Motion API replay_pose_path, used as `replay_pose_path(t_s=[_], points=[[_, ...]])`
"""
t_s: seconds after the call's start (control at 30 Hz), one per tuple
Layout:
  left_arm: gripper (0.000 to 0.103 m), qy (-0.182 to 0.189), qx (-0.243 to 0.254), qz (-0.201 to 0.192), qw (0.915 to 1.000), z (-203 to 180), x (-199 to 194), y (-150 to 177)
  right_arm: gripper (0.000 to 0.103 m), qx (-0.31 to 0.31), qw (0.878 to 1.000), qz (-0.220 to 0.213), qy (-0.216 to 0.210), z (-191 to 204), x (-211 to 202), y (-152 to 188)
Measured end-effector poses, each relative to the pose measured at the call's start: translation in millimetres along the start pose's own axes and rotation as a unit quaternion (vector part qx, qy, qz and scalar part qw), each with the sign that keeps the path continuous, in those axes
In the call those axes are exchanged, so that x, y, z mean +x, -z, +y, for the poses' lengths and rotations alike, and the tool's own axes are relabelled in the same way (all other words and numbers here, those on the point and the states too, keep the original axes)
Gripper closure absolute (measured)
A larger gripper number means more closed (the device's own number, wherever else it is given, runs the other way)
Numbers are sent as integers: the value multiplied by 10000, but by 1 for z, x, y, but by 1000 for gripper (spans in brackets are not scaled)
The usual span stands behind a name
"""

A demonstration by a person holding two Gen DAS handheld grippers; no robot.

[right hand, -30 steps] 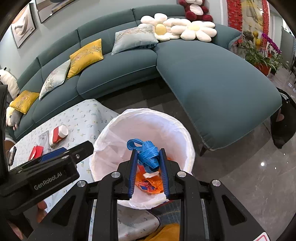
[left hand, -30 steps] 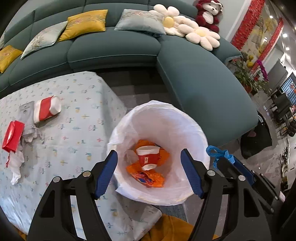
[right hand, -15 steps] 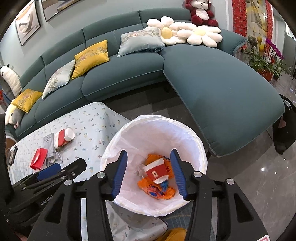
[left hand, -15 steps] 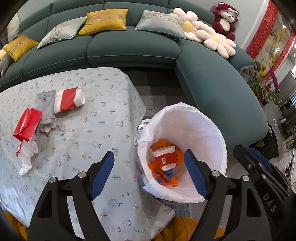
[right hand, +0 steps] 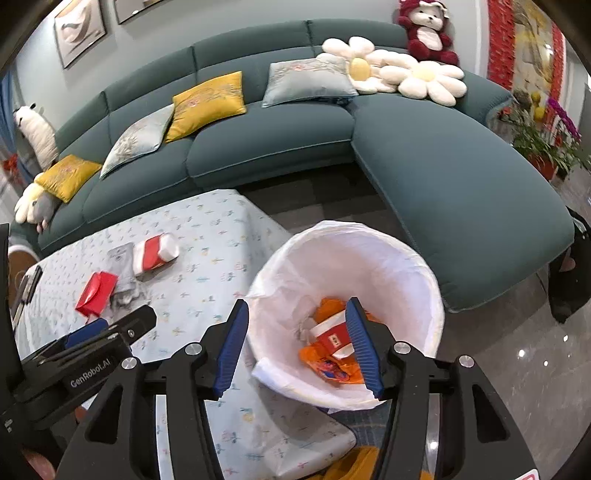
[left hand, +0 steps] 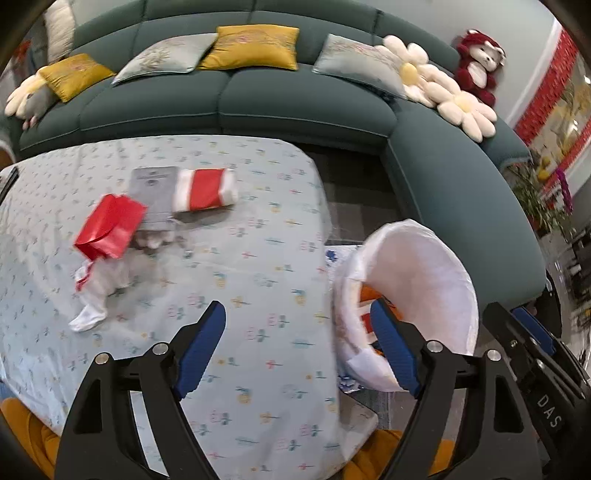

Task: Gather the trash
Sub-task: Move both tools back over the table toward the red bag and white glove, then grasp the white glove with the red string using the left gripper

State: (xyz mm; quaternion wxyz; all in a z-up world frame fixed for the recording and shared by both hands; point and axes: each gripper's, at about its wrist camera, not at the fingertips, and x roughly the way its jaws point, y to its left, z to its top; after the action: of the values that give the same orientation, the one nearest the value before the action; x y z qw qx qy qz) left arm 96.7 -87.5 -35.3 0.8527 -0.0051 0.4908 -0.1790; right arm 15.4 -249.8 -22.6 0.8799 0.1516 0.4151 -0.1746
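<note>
A white-lined trash bin point(right hand: 413, 266) point(left hand: 436, 266) stands on the floor beside the table, holding orange wrappers point(right hand: 325, 365) and a red-and-white carton point(right hand: 332, 334). On the patterned tablecloth point(left hand: 266, 229) lie a red packet point(left hand: 110, 227) point(right hand: 96, 291), a grey packet point(left hand: 153, 192), a red-and-white pack point(left hand: 205, 190) point(right hand: 155, 253) and a crumpled white wrapper point(left hand: 98, 291). My left gripper point(left hand: 295, 350) is open and empty above the table's near edge. My right gripper point(right hand: 297, 345) is open and empty over the bin's near left rim.
A teal corner sofa point(right hand: 443, 166) with yellow and grey cushions wraps the far side and right. Flower cushions point(right hand: 406, 74) and a red plush bear point(right hand: 424, 33) sit on it. A potted plant point(right hand: 546, 140) stands at the right. Something orange point(left hand: 369, 454) lies below the table's near edge.
My right gripper has opened and the blue strap it held is gone from view. My left gripper has swung left from over the bin to over the table.
</note>
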Motion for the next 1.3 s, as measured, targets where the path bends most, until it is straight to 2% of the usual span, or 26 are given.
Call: replay_pose_path(t_s=[0.5, 0.7, 0.93, 1.03, 1.07, 1.3], points=[[17, -492, -674, -173, 9964, 97, -24, 12, 41, -572, 9981, 59, -241, 73, -12, 16], [17, -671, -1016, -97, 9925, 138, -21, 20, 41, -764, 9964, 190, -321, 98, -5, 24], [18, -762, -1072, -52, 9913, 170, -9, 18, 41, -948, 9939, 375, -412, 128, 12, 29], [21, -753, -1038, -9, 9917, 181, 0, 16, 41, -984, 9930, 472, -453, 141, 21, 29], [25, -729, -1039, 19, 9919, 185, 4, 15, 41, -1014, 9925, 505, -455, 146, 26, 29], [39, -553, -1084, 284, 9922, 211, 33, 8, 41, -1135, 9900, 690, -476, 178, 52, 28]])
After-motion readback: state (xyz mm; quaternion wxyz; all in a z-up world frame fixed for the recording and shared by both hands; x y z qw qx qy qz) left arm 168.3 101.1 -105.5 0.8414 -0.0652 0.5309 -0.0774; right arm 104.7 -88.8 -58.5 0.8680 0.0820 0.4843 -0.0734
